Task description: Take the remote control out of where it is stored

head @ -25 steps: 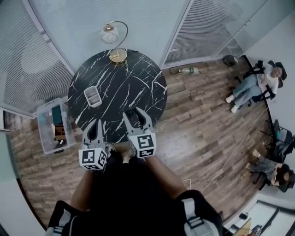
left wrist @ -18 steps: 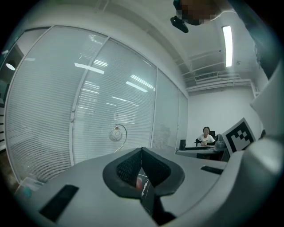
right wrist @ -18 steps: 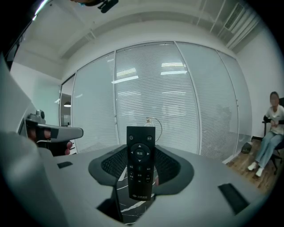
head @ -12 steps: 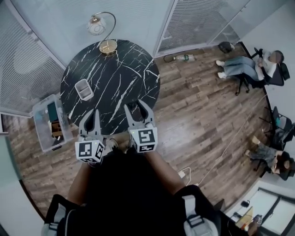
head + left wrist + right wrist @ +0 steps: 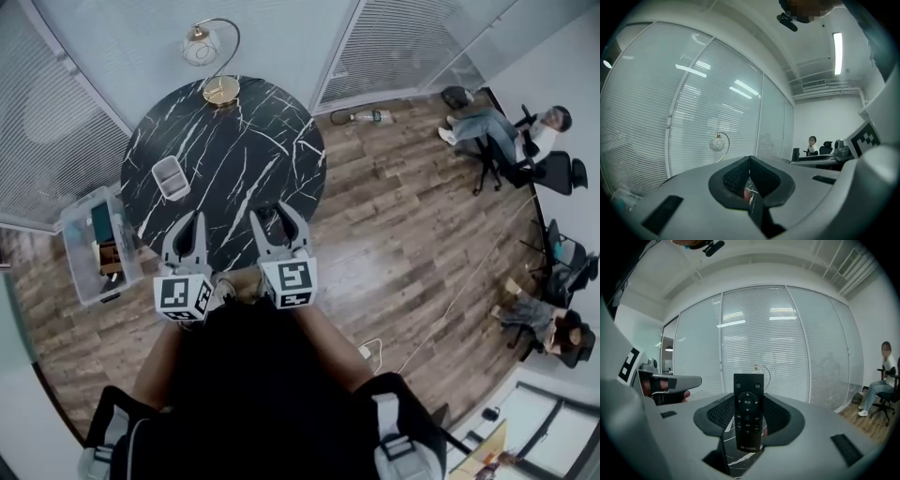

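My right gripper (image 5: 748, 420) is shut on a black remote control (image 5: 748, 411), held upright between the pads with its buttons facing the camera. In the head view the right gripper (image 5: 278, 223) hovers over the near edge of the round black marble table (image 5: 234, 141), the remote (image 5: 270, 223) dark between its fingers. My left gripper (image 5: 192, 236) hangs beside it, shut and holding nothing; in the left gripper view its pads (image 5: 740, 176) meet. A small pale open holder (image 5: 170, 178) stands on the table's left part, apart from both grippers.
A globe lamp (image 5: 200, 45) with a gold base (image 5: 221, 90) stands at the table's far edge. A clear storage box (image 5: 94, 246) sits on the wood floor to the left. Glass walls with blinds close the back. Seated people (image 5: 487, 127) and chairs are far right.
The head view has shifted, so the table now sits higher and further left. Both grippers stay at the near table edge, the right one still holding the remote.
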Tool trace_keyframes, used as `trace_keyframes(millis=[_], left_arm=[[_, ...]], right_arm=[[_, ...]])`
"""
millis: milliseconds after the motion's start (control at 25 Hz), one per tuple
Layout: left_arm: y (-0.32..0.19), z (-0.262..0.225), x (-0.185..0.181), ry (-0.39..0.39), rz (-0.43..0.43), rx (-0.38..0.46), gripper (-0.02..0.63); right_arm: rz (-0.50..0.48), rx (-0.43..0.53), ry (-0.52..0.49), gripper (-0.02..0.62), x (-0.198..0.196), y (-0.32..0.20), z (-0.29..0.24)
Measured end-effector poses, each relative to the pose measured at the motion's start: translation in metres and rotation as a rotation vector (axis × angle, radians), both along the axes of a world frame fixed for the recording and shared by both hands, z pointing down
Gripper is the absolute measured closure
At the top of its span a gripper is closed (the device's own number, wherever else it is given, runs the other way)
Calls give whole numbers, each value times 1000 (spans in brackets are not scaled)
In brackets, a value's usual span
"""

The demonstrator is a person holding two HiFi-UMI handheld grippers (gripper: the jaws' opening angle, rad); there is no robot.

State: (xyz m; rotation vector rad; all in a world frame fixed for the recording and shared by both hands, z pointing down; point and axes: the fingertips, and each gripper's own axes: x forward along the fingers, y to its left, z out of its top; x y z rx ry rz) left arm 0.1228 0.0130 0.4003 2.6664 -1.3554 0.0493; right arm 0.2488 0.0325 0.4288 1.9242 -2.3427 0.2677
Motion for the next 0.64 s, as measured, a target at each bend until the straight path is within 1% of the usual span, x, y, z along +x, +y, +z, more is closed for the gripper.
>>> trace_keyframes(millis=[280, 640], left_arm=[[-6, 3, -6, 6, 0, -14, 598], [-4, 1, -10, 5, 4, -13, 598]], right_arm=[[-22, -9, 6, 411, -13, -4, 0], [-32, -8, 12, 411, -21, -4, -2]])
